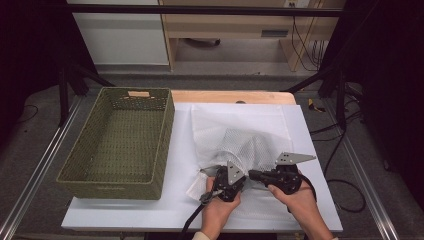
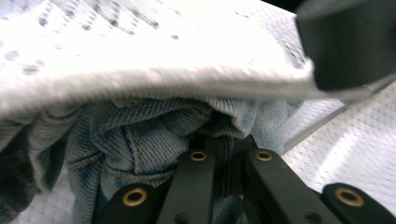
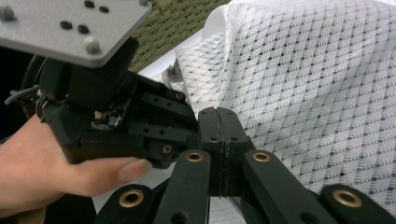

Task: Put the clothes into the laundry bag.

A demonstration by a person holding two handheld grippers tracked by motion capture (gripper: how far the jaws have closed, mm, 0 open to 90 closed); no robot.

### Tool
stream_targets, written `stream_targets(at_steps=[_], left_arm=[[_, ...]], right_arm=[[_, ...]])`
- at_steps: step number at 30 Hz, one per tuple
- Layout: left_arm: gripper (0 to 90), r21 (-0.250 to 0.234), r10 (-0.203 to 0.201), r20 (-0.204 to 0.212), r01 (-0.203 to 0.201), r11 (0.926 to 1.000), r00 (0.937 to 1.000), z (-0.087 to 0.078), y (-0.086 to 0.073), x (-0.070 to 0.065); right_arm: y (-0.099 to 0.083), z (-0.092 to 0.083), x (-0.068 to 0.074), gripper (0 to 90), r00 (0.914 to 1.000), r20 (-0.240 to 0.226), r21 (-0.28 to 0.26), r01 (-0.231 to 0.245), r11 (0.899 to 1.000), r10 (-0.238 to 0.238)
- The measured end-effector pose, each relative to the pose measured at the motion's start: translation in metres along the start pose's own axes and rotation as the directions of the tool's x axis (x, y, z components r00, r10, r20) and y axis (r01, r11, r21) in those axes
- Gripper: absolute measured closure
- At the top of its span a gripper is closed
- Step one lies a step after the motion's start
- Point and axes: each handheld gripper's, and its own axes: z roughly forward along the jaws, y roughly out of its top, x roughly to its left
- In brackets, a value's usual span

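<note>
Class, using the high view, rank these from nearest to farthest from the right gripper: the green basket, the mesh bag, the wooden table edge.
1. Mesh bag: right at the right gripper.
2. Basket: far left.
3. Wooden table edge: along the back.

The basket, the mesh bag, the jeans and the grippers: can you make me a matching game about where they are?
1 woven basket
2 white mesh bag
3 blue jeans
4 left gripper
5 right gripper

a inside the bag
b jaws shut on denim
c empty, on the left of the table
d jaws shut, touching the bag
e in front of the hands

1-c, 2-e, 3-a, 4-b, 5-d
</note>
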Motion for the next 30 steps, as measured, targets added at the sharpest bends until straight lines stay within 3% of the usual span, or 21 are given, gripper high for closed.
stream_targets(at_steps=[13, 16, 18, 30], left_arm=[[90.0, -0.016, -0.011, -0.019, 0.011, 0.9998, 0.9998, 0.005, 0.003, 0.007], [90.0, -0.016, 0.002, -0.033, -0.003, 0.9999, 0.9994, 0.006, 0.003, 0.006], [90.0, -0.018, -0.013, -0.028, 0.013, 0.9998, 0.9995, 0.007, 0.003, 0.007], [90.0, -0.019, 0.001, -0.05, -0.002, 0.9998, 0.9988, 0.012, 0.007, 0.011]], right_arm=[[-0.003, 0.001, 0.003, 90.0, 0.9999, 0.004, 0.02, 0.01, 1.0, -0.01], [-0.004, 0.002, 0.003, 90.0, 1.0, 0.004, 0.026, 0.007, 1.0, -0.007], [-0.004, 0.002, 0.003, 90.0, 0.9999, 0.003, 0.028, 0.011, 1.0, -0.011], [-0.004, 0.002, 0.004, 90.0, 0.9999, 0.007, 0.03, 0.012, 0.999, -0.013]])
